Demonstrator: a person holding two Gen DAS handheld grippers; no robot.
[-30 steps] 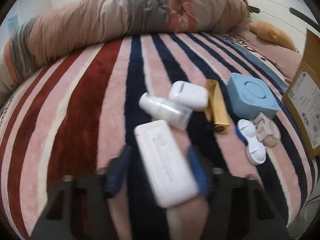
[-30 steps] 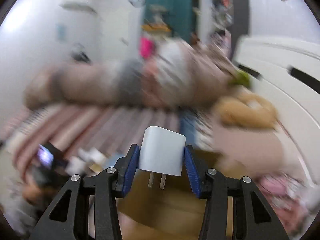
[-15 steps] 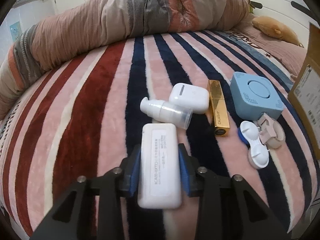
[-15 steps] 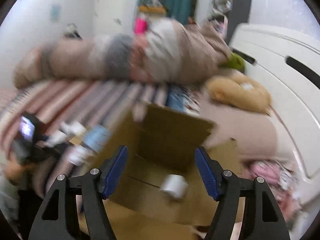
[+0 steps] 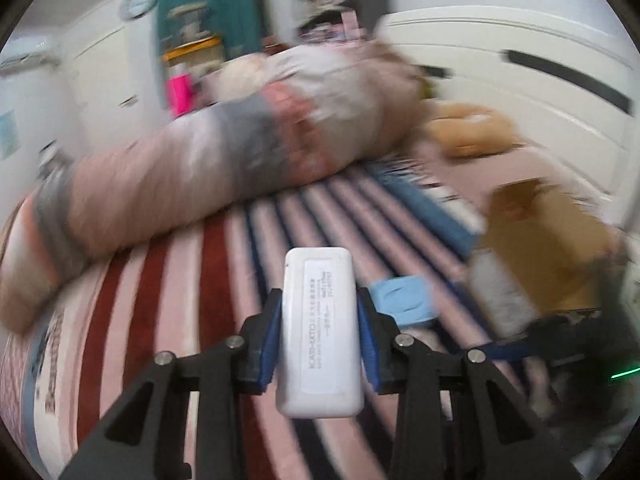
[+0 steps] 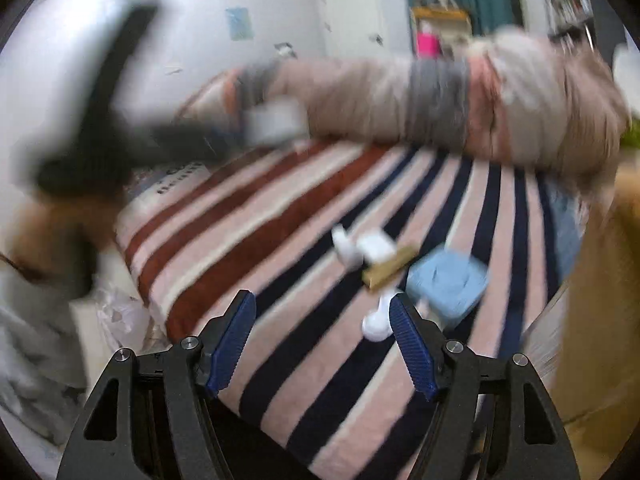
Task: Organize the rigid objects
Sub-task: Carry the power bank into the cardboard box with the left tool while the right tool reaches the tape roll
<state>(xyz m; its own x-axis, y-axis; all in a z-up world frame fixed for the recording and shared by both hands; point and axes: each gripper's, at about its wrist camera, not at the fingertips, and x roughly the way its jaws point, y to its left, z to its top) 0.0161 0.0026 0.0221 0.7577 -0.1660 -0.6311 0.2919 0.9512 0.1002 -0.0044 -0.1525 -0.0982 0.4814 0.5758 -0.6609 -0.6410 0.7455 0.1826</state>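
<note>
Fingers [image 5: 269, 342] of the left gripper [image 5: 319, 334] clamp a white power bank [image 5: 319, 334], held above the striped bed [image 5: 192, 280]. Right gripper [image 6: 323, 346] fingers stand wide apart with nothing between them, above the bed beside a blue box [image 6: 448, 284], gold tube [image 6: 390, 269] and cardboard box [image 6: 600, 320].

The white case [image 5: 319, 332] looks like smooth, slightly glossy plastic with a paper-like label. The striped blanket [image 6: 304, 240] is fuzzy cloth — matt; the box [image 5: 548, 240] is plain brown cardboard.

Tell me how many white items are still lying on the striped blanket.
3, though blur may hide more: a white pump bottle, a white earbud case right beside it against the gold tube, and a white contact lens case nearest the right gripper.
</note>
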